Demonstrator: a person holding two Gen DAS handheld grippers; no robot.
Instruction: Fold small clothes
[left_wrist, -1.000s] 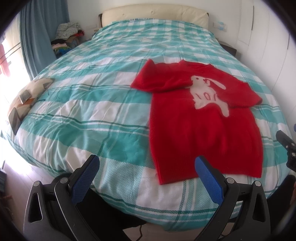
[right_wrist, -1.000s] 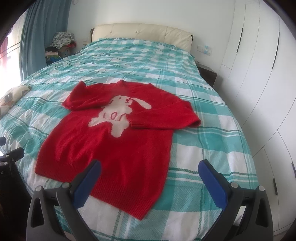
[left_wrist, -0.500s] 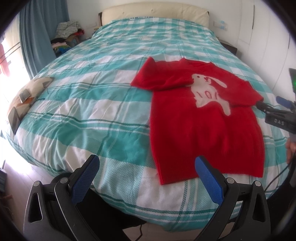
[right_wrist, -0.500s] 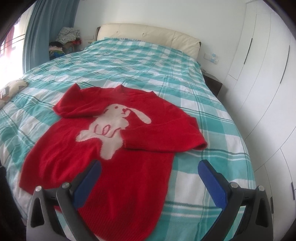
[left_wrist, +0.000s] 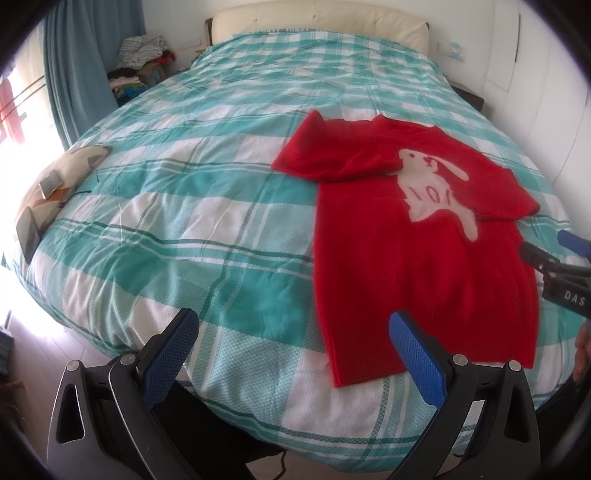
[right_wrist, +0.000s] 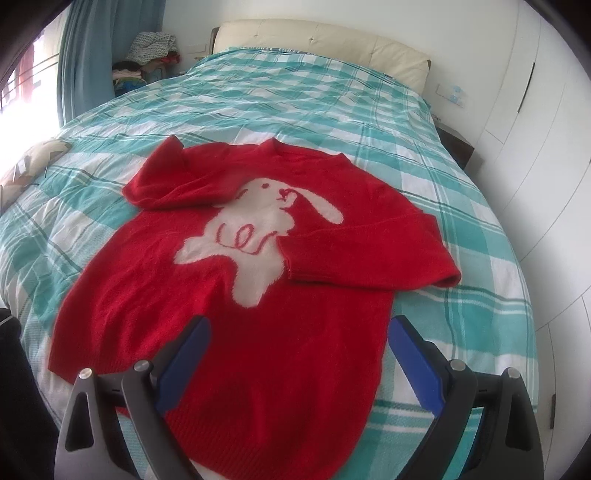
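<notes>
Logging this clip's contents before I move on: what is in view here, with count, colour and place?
sweater: one, red with a white rabbit, flat on the bed, both sleeves folded across its chest
bed cover: one, teal and white check
headboard: one, cream, far end
cushion: one, beige, bed's left edge
clothes pile: one, mixed colours, far left corner
curtain: blue, left
wardrobe doors: white, right
left tool: open, empty
right tool: open, above the sweater's hem
</notes>
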